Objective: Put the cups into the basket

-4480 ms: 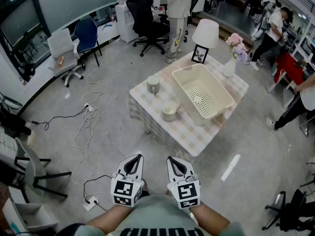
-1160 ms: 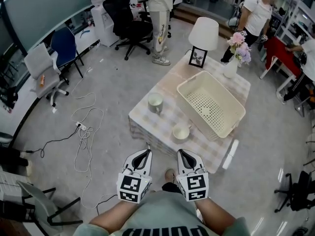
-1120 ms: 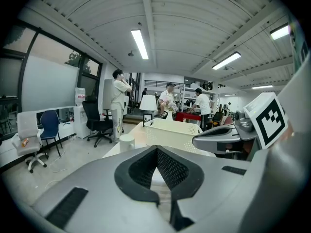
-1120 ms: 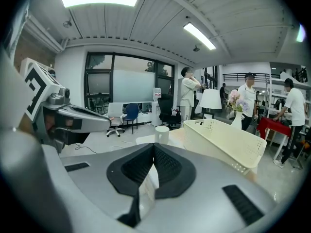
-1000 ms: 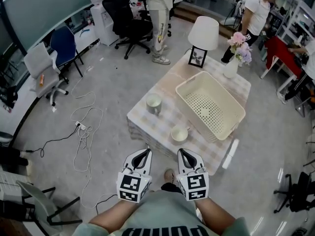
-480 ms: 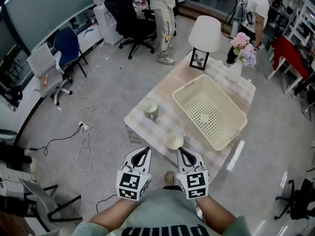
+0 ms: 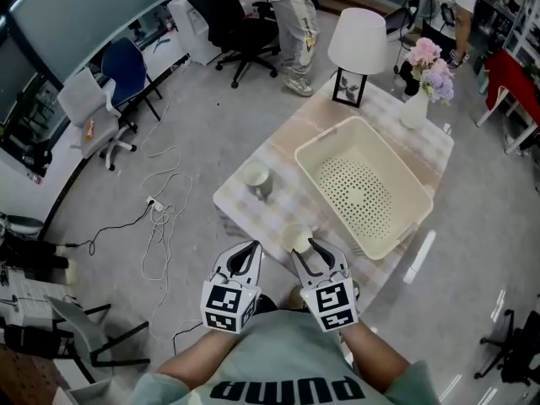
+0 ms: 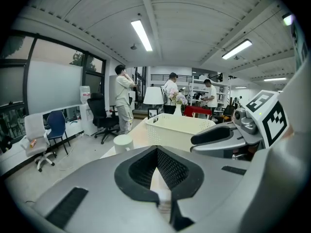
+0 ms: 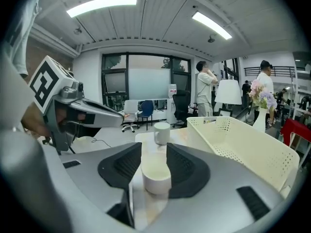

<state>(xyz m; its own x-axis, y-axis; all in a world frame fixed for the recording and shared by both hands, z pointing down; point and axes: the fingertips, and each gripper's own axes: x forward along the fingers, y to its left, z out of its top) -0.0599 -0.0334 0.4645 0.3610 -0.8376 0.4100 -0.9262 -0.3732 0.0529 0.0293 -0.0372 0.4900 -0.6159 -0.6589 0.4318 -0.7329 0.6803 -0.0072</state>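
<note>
Checked cloth covers the table (image 7: 283, 194) mid-frame, the cream basket (image 7: 359, 192) on its right half. The left claw (image 8: 156, 149) is closed, empty. The right claw (image 9: 154, 147) has just been opening its jaws, the near cup (image 9: 155, 176) between them ungripped, the far cup (image 7: 256, 178) upper left. Smooth, breakable china, probably: pinch the rim.

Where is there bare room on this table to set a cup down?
The basket is empty. Bare cloth lies between the far cup and the basket. Crowded: lamp, frame and vase at the far end.
</note>
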